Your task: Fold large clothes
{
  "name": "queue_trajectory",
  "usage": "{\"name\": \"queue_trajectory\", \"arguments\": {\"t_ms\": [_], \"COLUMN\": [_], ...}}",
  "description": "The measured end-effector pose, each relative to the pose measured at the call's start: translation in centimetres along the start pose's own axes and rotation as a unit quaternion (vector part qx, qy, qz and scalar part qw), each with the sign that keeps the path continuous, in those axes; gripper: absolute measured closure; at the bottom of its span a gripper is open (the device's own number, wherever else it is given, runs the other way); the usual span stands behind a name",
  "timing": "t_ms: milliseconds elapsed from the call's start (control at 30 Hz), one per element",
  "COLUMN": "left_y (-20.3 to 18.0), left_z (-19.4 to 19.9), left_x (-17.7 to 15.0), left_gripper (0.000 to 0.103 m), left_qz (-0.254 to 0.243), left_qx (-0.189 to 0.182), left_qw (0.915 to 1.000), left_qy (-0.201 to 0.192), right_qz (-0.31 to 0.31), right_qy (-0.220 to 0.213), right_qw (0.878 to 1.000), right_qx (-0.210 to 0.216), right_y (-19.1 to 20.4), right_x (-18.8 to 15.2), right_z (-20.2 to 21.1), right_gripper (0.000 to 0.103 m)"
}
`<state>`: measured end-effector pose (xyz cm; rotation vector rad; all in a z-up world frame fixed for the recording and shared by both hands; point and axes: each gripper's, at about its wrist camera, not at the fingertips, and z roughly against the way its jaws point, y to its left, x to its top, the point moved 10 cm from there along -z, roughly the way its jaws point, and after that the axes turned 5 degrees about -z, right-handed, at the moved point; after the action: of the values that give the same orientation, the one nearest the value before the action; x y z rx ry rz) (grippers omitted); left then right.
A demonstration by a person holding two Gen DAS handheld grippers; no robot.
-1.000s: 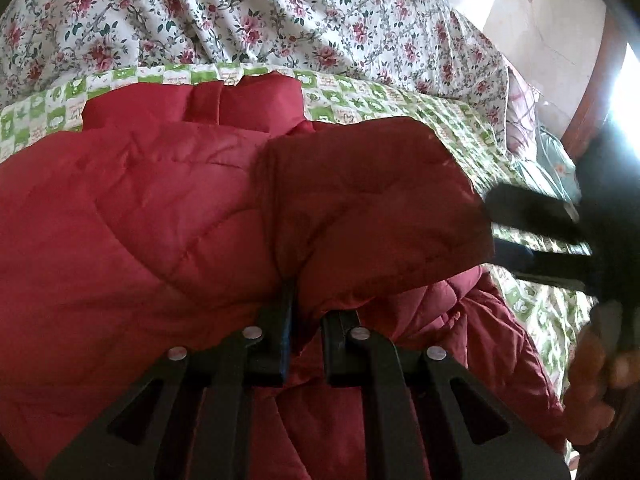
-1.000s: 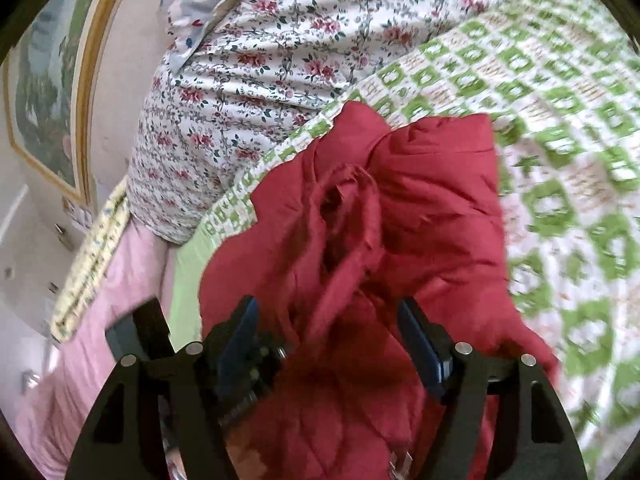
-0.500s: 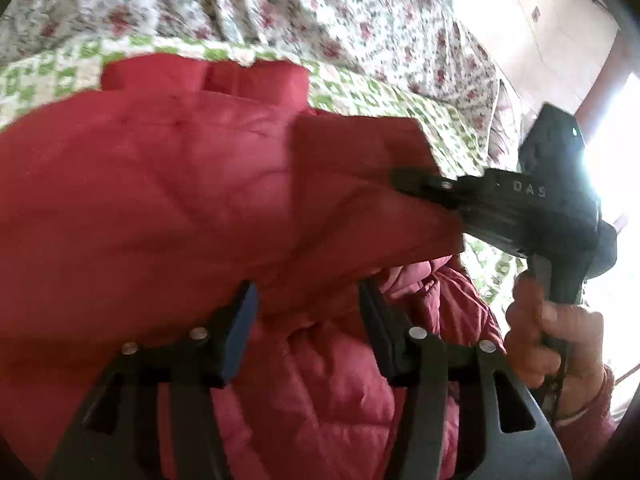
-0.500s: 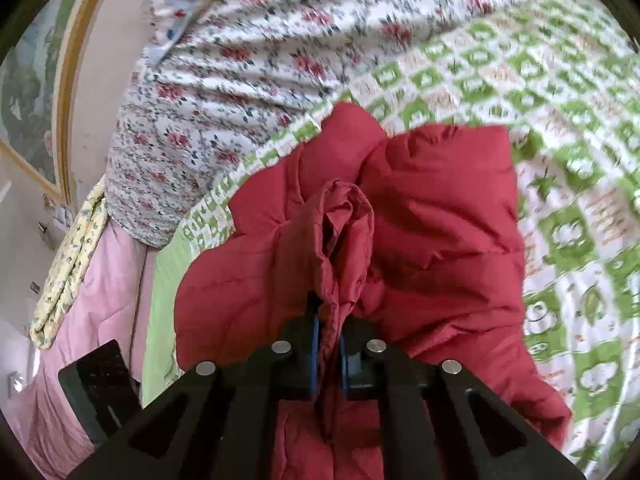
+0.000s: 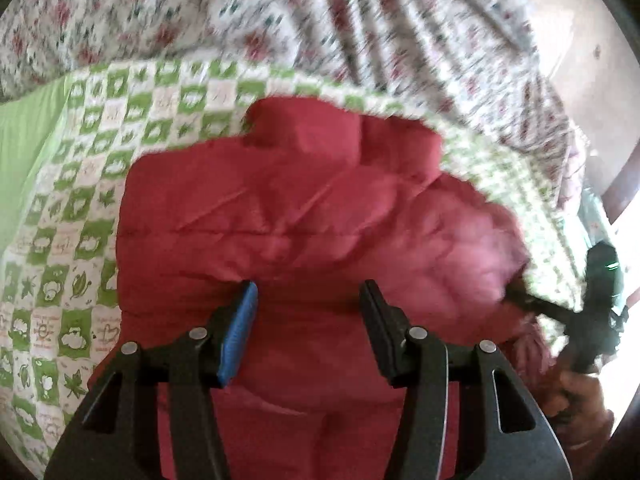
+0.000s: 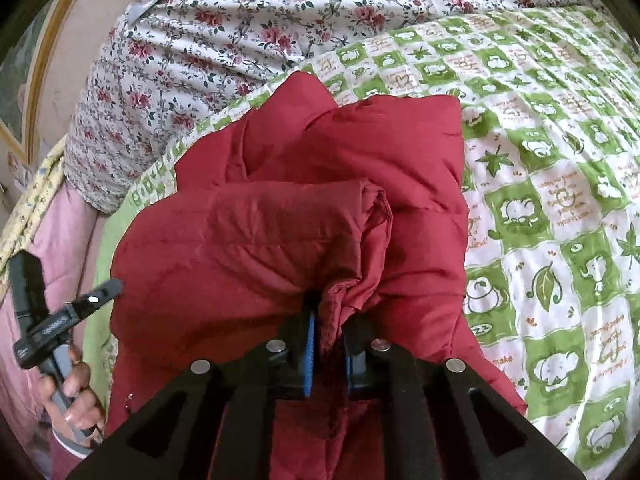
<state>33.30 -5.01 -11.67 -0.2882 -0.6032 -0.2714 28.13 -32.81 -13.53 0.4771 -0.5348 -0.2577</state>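
A red quilted jacket (image 5: 304, 216) lies on a green-and-white checked bedspread (image 5: 80, 208). My left gripper (image 5: 308, 304) is open and empty, its jaws wide apart just above the jacket's body. My right gripper (image 6: 329, 320) is shut on a bunched fold of the jacket (image 6: 320, 232) and holds that fold lifted over the rest of the garment. In the left wrist view the right gripper (image 5: 532, 304) shows blurred at the jacket's right edge. In the right wrist view the left gripper (image 6: 100, 292) shows at the jacket's left edge.
A floral quilt (image 6: 248, 40) is heaped along the far side of the bed. A pink blanket (image 6: 60, 240) and a yellow patterned cloth (image 6: 28, 216) lie at the left. The checked bedspread (image 6: 560, 200) spreads bare to the right of the jacket.
My left gripper let go of the jacket, opened wide and drew back. My right gripper closed on a fold and has carried it across the jacket.
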Motion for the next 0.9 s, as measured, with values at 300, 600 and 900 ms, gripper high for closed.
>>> {"name": "queue_trajectory", "arguments": {"t_ms": [300, 600, 900], "left_y": [0.9, 1.0, 3.0], "left_z": [-2.4, -1.0, -2.3], "left_x": [-1.7, -1.7, -2.0], "left_gripper": [0.051, 0.051, 0.051], "left_qz": [-0.006, -0.025, -0.019], "left_qx": [0.020, 0.034, 0.039], "left_qw": [0.9997, 0.9990, 0.9985], "left_qy": [0.016, 0.012, 0.034], "right_qz": [0.098, 0.164, 0.146], "right_qy": [-0.130, -0.034, -0.025], "right_qw": [0.982, 0.975, 0.979], "right_qx": [-0.097, -0.147, -0.142], "right_y": [4.3, 5.5, 3.7], "right_x": [1.8, -0.5, -0.3], "right_z": [6.7, -1.4, -2.8], "right_gripper": [0.076, 0.070, 0.070]}}
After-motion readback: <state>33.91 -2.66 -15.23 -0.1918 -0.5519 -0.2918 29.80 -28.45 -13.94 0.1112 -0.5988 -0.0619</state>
